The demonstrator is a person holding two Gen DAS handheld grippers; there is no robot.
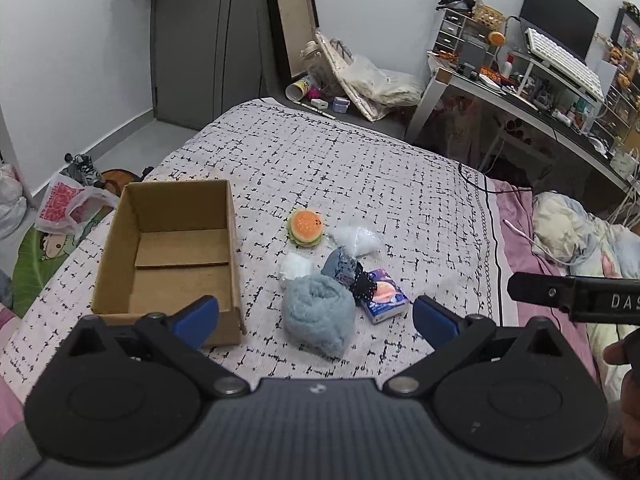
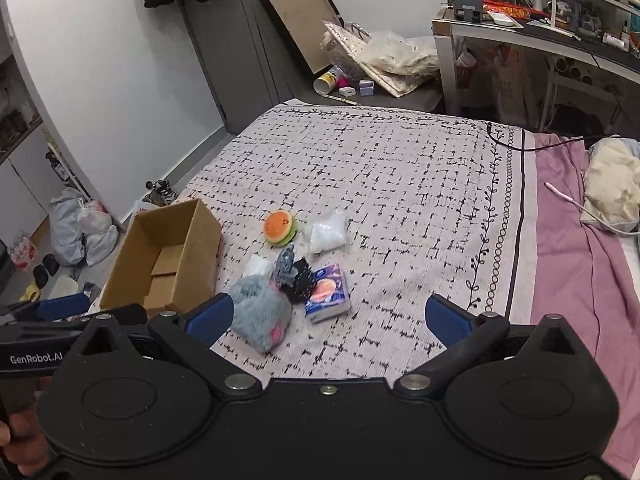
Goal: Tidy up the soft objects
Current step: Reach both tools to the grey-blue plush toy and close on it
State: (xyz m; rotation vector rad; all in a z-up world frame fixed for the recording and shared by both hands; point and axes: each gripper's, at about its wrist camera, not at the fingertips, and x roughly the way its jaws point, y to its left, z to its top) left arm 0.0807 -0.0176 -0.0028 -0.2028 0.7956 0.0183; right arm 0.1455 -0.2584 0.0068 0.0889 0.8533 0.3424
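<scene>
Left wrist view, bed [image 1: 360, 152]: covered by a pale spread with a black broken-line print, a pink sheet showing along its right side; every loose item lies on it.
Cardboard box [image 1: 168, 248]: open-topped, holding only a loose cardboard flap on its floor; it sits on the spread to the left of the soft items, apart from them.
Left gripper [image 1: 316, 316]: held above the near edge of the bed, blue-padded fingers [image 1: 198, 318] spread wide with nothing between them; one pad overlaps the box's near corner in the frame, the fluffy bundle shows in the gap.
Right gripper [image 2: 328, 316]: also over the near edge of the bed, jaws wide apart and holding nothing; its body shows at the right edge of the left wrist view, with part of a hand [image 1: 624, 364] behind it.
Grey-blue fluffy bundle [image 1: 318, 314]: nearest of the pile, with a pink patch seen from the right wrist view.
Tissue pack [image 1: 385, 294]: purple and blue printed wrapper, just right of the fluffy bundle.
Clear bag of white stuffing [image 1: 356, 238]: right of the burger toy, almost touching it.
Burger-shaped squishy toy [image 1: 306, 226]: farthest of the group, lying flat.
Dark lacy cloth [image 1: 352, 274]: bunched between the fluffy bundle, the tissue pack and the white bag.
Small white soft piece [image 1: 295, 266]: just behind the fluffy bundle, touching it.
</scene>
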